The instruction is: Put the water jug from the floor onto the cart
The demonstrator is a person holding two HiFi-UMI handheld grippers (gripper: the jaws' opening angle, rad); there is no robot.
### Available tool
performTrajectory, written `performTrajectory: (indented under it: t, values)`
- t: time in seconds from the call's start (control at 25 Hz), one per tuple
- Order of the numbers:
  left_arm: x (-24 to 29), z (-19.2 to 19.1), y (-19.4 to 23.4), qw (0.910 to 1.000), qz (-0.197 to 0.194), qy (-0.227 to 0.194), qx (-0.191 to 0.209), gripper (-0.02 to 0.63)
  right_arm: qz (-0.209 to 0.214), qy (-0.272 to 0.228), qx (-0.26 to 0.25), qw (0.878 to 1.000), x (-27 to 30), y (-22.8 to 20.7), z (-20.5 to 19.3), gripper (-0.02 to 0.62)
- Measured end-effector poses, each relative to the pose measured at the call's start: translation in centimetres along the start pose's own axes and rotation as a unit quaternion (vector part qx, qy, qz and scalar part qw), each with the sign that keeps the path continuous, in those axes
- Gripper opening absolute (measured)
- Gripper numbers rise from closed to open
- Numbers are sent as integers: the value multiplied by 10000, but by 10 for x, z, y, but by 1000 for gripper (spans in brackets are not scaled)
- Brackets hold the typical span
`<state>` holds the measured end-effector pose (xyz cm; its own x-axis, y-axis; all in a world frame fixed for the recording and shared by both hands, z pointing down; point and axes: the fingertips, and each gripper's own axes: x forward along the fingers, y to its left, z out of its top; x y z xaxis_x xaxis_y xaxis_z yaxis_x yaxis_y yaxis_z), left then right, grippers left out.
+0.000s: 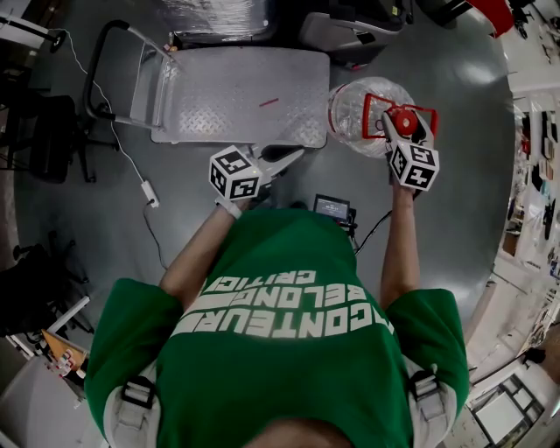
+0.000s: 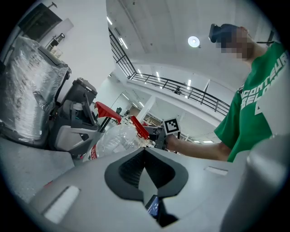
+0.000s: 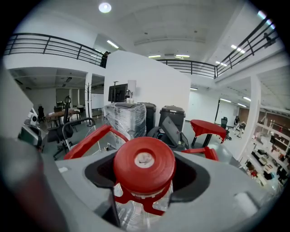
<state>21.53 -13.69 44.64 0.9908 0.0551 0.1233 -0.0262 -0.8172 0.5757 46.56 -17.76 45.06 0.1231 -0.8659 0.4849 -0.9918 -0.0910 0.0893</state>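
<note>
Right gripper [image 1: 403, 125] clamps water jug [image 1: 352, 110] at the neck, under the red cap [image 3: 144, 164], so the lip carries the weight; jug just right of cart [image 1: 236, 92]; left gripper [image 1: 291, 157] closed, empty.

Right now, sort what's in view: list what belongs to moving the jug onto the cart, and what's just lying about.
Part of the job:
- water jug, gripped at the neck by the right gripper
- cart
- left gripper, shut and empty

Just lying about:
- office chair
- white cable on the floor
- plastic-wrapped bundle
- small screen device on the floor
</note>
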Motion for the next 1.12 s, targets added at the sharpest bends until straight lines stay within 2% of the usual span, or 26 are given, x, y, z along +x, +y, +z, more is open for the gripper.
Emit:
performTrajectory:
  t: [0.24, 0.52, 0.92, 1.12]
  values:
    - [-37, 16, 31, 9998, 124, -129, -27, 9, 124, -145, 20, 9998, 37, 30, 37, 304]
    - [-78, 21, 57, 9989, 401, -231, -76, 9, 485, 24, -207, 9986, 94, 77, 47, 304]
    - [-103, 33, 91, 9926, 1036, -587, -250, 9, 1286, 122, -307, 9911, 166, 133, 60, 304]
    - [-102, 51, 117, 9846, 1490, -824, -386, 9, 1766, 221, -583, 9823, 208, 160, 61, 304]
